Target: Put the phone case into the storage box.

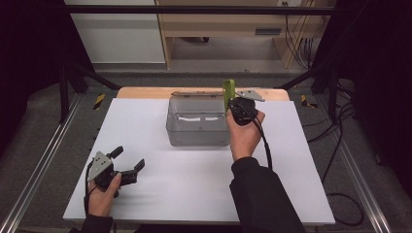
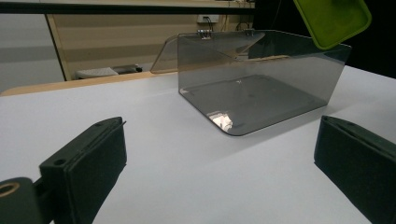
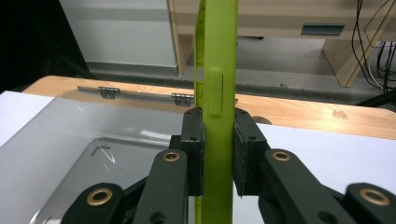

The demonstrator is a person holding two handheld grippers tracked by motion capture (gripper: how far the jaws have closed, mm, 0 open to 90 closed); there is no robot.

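Holding: I have the green case [image 3: 217, 93] pinched edge-on and upright in the right gripper [image 1: 234, 106], over the right wall of the smoky clear box [image 1: 198, 127].
Step in hand: I judge this as carrying the case in over the open box, ready to set it inside.
Box: it sits on the white bench [image 1: 194, 179] toward the far edge, about midway along it; its hinged lid [image 3: 140, 93] is thrown back toward the wooden strip behind.
Right jaws: clenched on the case, one pad on each flat face, low on its body; most of the case rises above them.
Left gripper [image 1: 127, 164]: parked near the bench's near left corner, well apart from the box.
Left jaws: spread wide, released, nothing between the pads [image 2: 88, 168].
Inside the box: a small pale glint [image 2: 223, 121] on the floor; I can't tell whether it is an object or a reflection.
Next move: I'd shift the case left until it clears the wall, lower it into the box, tip it flat, then let go.
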